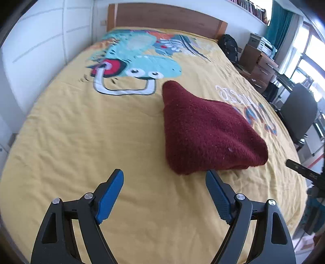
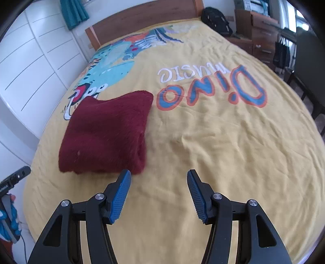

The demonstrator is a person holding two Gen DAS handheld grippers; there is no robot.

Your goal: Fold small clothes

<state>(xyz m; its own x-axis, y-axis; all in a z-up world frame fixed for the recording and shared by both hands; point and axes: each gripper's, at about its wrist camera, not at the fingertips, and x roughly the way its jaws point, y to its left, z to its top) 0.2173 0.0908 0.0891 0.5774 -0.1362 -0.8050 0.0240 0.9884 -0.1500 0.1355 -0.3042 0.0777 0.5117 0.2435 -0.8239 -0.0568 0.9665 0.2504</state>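
A dark red fuzzy garment (image 1: 207,132) lies folded into a thick wedge on the yellow bedspread (image 1: 81,132). My left gripper (image 1: 164,176) hovers just short of its near edge, open, with nothing between its blue pads (image 1: 109,199). In the right wrist view the same garment (image 2: 107,132) lies to the left, and my right gripper (image 2: 158,176) stands open over bare bedspread (image 2: 223,152) to the right of its near corner. Each gripper's black tip shows at the edge of the other's view.
The bedspread carries a dinosaur print (image 1: 138,61) and the words "Dino Music" (image 2: 213,87). A wooden headboard (image 1: 166,18) closes the far end. White cupboards (image 2: 30,77) stand to the left; a backpack (image 2: 216,20), drawers (image 1: 260,67) and a dark chair (image 1: 298,115) to the right.
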